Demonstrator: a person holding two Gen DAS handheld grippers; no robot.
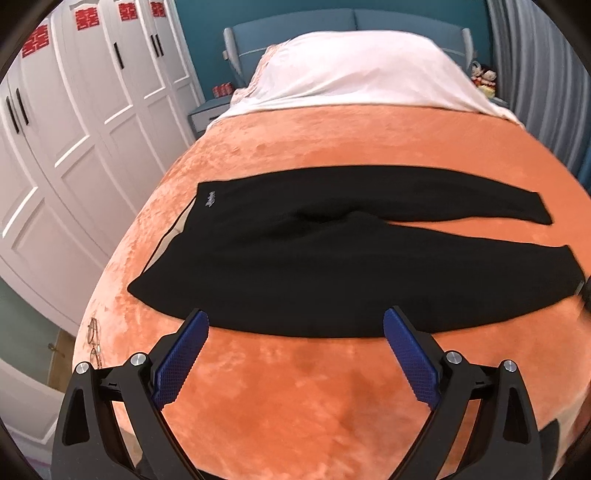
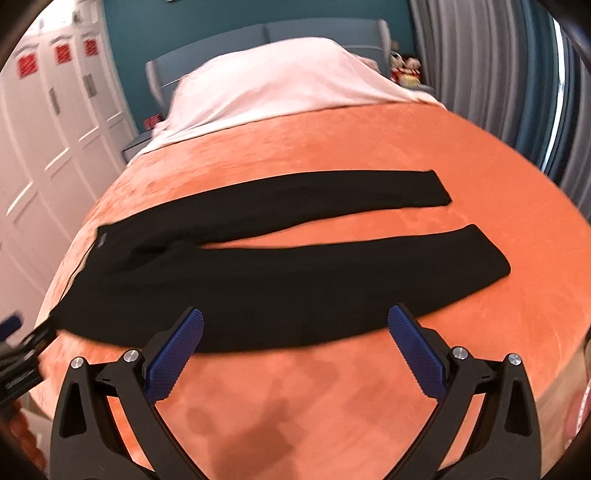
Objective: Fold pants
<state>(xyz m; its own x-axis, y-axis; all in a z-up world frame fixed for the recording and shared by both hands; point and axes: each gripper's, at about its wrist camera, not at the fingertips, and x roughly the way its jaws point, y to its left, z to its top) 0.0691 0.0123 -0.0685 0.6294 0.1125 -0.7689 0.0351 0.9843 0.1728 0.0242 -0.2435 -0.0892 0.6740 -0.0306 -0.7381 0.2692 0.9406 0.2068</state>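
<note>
Black pants lie flat across an orange bed cover, waistband to the left and both legs stretched to the right, slightly spread. My left gripper stands open just in front of the near edge, by the waist end. The right wrist view shows the same pants, with the two leg ends apart at the right. My right gripper is open too, its blue pads at the near leg's edge, holding nothing. At that view's left edge the left gripper shows blurred beside the waist corner.
White wardrobe doors line the left side of the bed. A white pillow pile and blue headboard sit at the far end. Grey curtains hang on the right. Glasses lie on the cover's left edge.
</note>
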